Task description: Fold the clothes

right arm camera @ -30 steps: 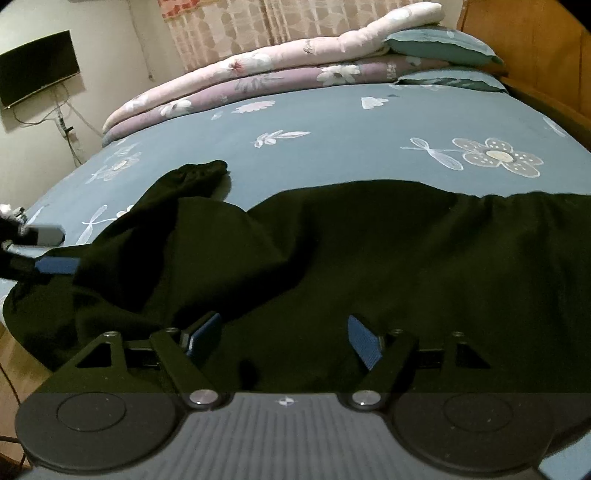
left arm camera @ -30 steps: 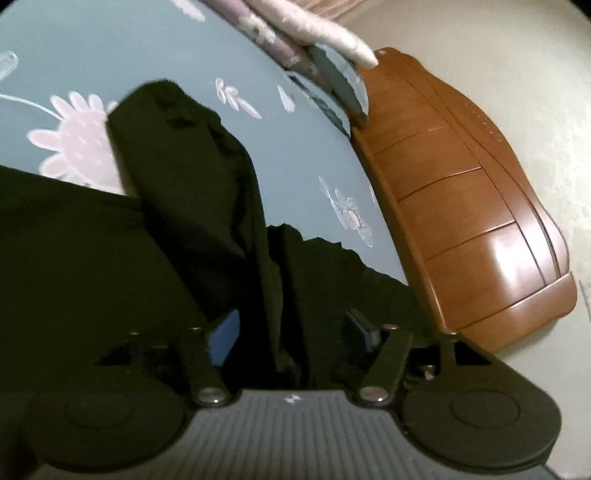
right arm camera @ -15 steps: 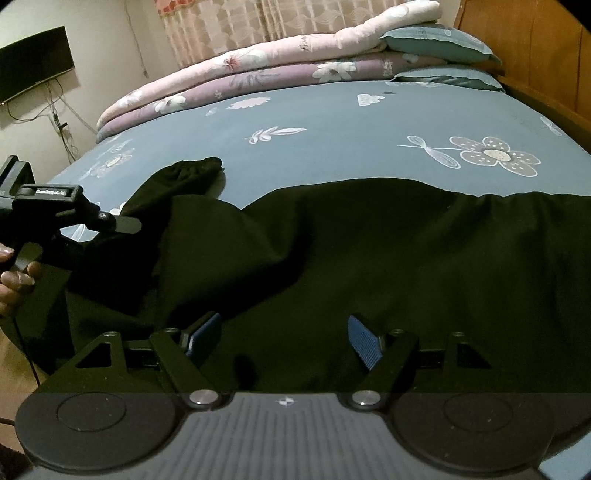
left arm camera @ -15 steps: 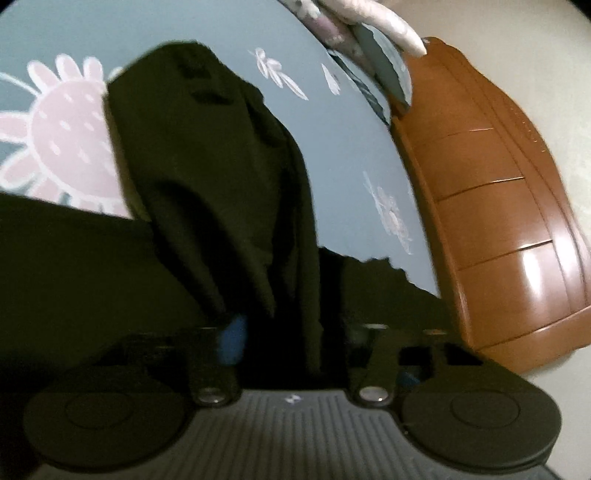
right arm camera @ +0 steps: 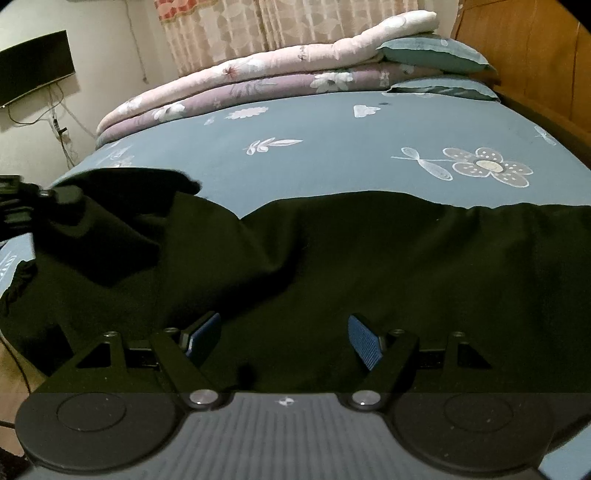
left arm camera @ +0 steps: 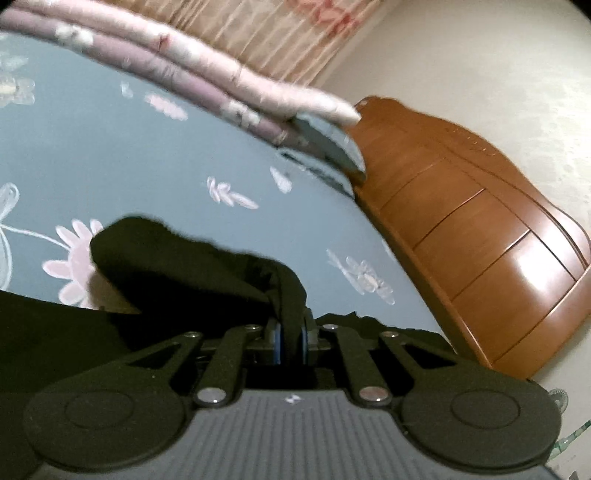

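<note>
A black garment (right arm camera: 369, 266) of matt, soft cloth lies in loose folds on a bed sheet (right arm camera: 332, 155) of smooth blue-grey cloth printed with pale flowers. Two quilts (right arm camera: 258, 77), pink over mauve, look thick and padded, with a dull woven surface. The pillows (right arm camera: 432, 55) are the same blue-grey cloth. The headboard (left arm camera: 480, 251) is orange-brown wood, varnished and glossy, catching a bright reflection. The curtain (right arm camera: 240, 26) is thin patterned cloth. The wall (left arm camera: 517, 74) is pale and matt with a faint mottled texture. Each claw (left arm camera: 290, 338) (right arm camera: 284, 339) is matt black plastic with shiny metal rivets and ribbed blue pads (right arm camera: 364, 341).
</note>
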Demonstrator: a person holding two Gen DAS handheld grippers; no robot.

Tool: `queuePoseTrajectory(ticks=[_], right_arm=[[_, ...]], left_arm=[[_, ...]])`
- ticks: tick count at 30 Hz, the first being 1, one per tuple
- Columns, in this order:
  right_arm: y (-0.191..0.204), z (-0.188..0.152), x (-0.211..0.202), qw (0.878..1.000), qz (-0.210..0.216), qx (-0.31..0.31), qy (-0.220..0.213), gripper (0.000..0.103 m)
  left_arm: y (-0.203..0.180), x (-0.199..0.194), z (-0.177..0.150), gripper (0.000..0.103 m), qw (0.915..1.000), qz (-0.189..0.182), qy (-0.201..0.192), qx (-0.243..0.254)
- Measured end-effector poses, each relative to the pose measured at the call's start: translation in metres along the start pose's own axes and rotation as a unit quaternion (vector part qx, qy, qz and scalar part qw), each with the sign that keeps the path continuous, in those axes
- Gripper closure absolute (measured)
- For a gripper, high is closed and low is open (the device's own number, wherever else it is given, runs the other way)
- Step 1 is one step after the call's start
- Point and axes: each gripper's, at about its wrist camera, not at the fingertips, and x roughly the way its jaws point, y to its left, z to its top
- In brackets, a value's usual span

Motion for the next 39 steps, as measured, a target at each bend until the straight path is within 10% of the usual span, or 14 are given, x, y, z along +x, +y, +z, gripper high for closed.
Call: queuePoseTrajectory(ticks=[39], right_arm=[[-0.020,-0.014,-0.006,1.000,-0.009,-0.008,0.024,0.020]], left_arm=[[0.016,-0.057,-0.085,0.095,0.9887,0.146,0.034,0.002]])
